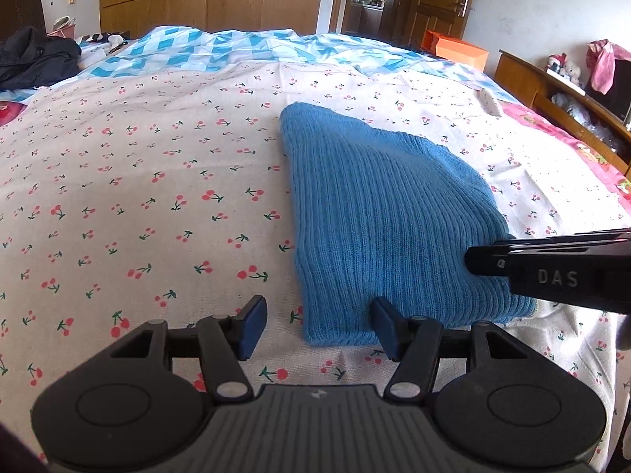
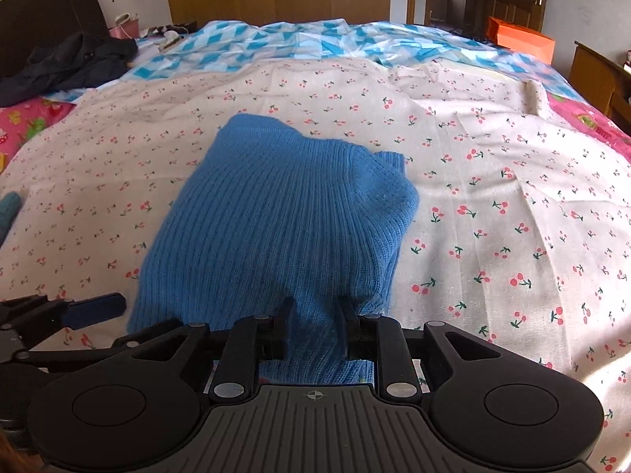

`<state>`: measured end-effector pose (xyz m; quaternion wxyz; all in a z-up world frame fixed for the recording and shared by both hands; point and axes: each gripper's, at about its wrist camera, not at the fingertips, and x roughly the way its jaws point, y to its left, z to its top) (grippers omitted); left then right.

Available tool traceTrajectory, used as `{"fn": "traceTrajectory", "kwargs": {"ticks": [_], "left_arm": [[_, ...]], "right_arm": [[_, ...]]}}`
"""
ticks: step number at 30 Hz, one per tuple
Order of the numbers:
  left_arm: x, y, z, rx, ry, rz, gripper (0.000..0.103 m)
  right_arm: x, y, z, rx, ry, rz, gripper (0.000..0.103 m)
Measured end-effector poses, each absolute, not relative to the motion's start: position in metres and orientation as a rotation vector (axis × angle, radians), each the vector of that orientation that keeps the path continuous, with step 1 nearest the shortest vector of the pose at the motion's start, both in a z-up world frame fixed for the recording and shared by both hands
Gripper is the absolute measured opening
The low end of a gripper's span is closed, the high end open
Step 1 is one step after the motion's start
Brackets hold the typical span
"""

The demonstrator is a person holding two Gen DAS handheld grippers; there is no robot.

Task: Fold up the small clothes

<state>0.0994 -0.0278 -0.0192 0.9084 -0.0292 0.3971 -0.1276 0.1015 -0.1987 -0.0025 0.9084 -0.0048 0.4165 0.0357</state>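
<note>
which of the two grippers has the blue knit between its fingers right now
The right gripper: the blue knit garment sits bunched between its fingers. The left gripper is open at the garment's near corner, holding nothing.

The knitted garment (image 1: 378, 213) lies folded on the cherry-print sheet (image 1: 138, 197). My left gripper (image 1: 317, 325) sits at its near left corner; my right gripper (image 2: 315, 315) straddles its near edge. Behind, a checked quilt (image 1: 221, 49)
</note>
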Motion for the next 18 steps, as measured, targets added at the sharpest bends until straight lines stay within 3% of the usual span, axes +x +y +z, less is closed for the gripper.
{"fn": "traceTrajectory", "kwargs": {"ticks": [18], "left_arm": [[0.096,-0.034,-0.024,-0.022,0.845,-0.263,0.067]], "right_arm": [[0.085,-0.204,-0.017,-0.039,0.886,0.078,0.026]]}}
